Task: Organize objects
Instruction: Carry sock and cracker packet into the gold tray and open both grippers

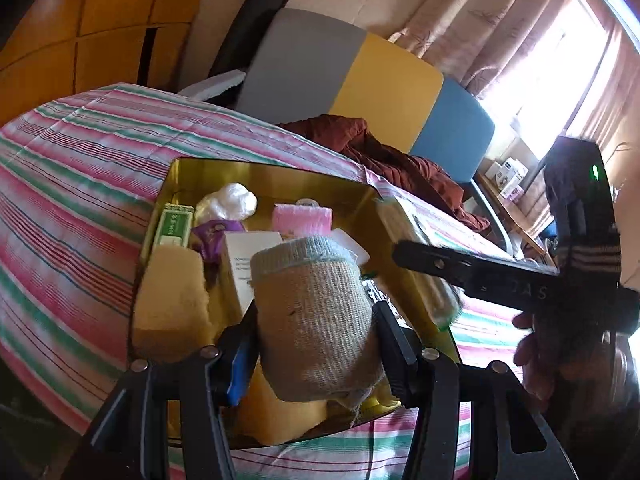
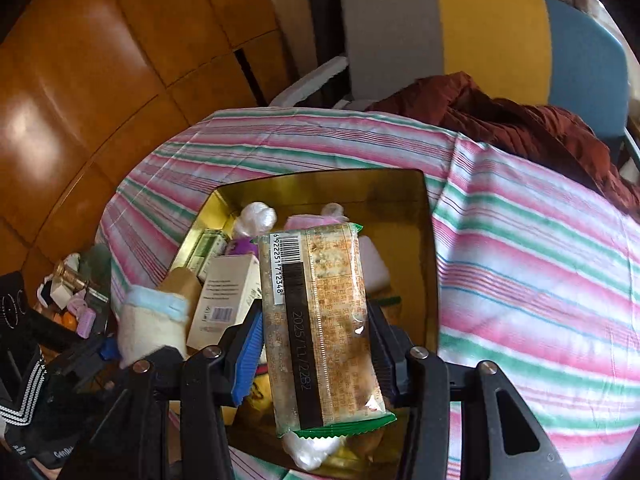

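My left gripper (image 1: 316, 332) is shut on a rolled beige knit sock (image 1: 316, 312) with a pale blue rim, held over the near end of an open golden tin (image 1: 280, 180). My right gripper (image 2: 316, 336) is shut on a clear snack packet (image 2: 324, 332) with green edges and a barcode, above the same tin (image 2: 428, 240). Inside the tin lie a yellow sponge (image 1: 172, 304), a green box (image 1: 174, 224), a white box (image 2: 224, 300), a crumpled white bag (image 1: 228, 200), a purple wrapper (image 1: 212, 236) and a pink roll (image 1: 302, 218). The sock (image 2: 148, 320) shows at the lower left of the right wrist view.
The tin rests on a bed with a pink, green and white striped cover (image 2: 540, 260). A maroon cloth (image 2: 520, 124) lies at the far side, before a grey, yellow and blue chair back (image 2: 480, 28). Wooden cabinet doors (image 2: 100, 80) stand left. Small clutter (image 2: 76, 296) sits beside the bed.
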The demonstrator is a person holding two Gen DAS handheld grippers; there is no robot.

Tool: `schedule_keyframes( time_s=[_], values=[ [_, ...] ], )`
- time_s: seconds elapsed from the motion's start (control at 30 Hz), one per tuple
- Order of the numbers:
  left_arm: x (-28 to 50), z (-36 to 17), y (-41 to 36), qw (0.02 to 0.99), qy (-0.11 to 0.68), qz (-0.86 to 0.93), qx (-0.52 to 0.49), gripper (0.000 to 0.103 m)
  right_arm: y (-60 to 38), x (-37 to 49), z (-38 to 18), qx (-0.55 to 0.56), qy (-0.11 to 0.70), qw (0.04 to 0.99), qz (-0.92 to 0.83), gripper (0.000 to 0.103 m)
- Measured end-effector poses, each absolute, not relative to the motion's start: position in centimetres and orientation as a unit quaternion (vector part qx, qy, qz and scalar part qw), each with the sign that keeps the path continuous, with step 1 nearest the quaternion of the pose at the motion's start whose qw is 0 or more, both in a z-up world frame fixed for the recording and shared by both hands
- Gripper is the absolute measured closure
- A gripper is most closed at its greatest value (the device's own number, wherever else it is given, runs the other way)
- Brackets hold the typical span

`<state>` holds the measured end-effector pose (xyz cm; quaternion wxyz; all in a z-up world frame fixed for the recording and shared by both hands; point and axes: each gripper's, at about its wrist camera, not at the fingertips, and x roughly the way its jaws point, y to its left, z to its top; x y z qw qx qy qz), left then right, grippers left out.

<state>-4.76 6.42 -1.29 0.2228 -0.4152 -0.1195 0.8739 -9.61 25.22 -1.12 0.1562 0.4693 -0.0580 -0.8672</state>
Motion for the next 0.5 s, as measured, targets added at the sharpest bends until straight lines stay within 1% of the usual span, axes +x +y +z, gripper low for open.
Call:
schedule_keyframes(
  time_s=[0.13, 0.27, 0.33, 0.5],
  values=[
    [-4.7, -2.2, 7.6, 0.233, -0.113, 0.865, -0.429, 0.049, 23.5, -10.6, -1.0, 0.465, -0.014, 0.188, -0.865, 0.055],
    [-4.9, -2.6, 8.6, 0.237, -0.106, 0.862, -0.435, 0.049, 22.5, -12.3, -1.6, 0.472, 0.003, 0.201, -0.858, 0.053],
    [-5.1, -2.8, 8.8, 0.237, -0.104, 0.861, -0.437, 0.049, 22.5, -12.8, -1.9, 0.474, 0.001, 0.196, -0.859, 0.050],
    [-5.9, -3.3, 9.4, 0.235, -0.099, 0.859, -0.444, 0.049, 23.9, -12.8, -2.3, 0.470, -0.030, 0.185, -0.862, 0.050]
  ],
)
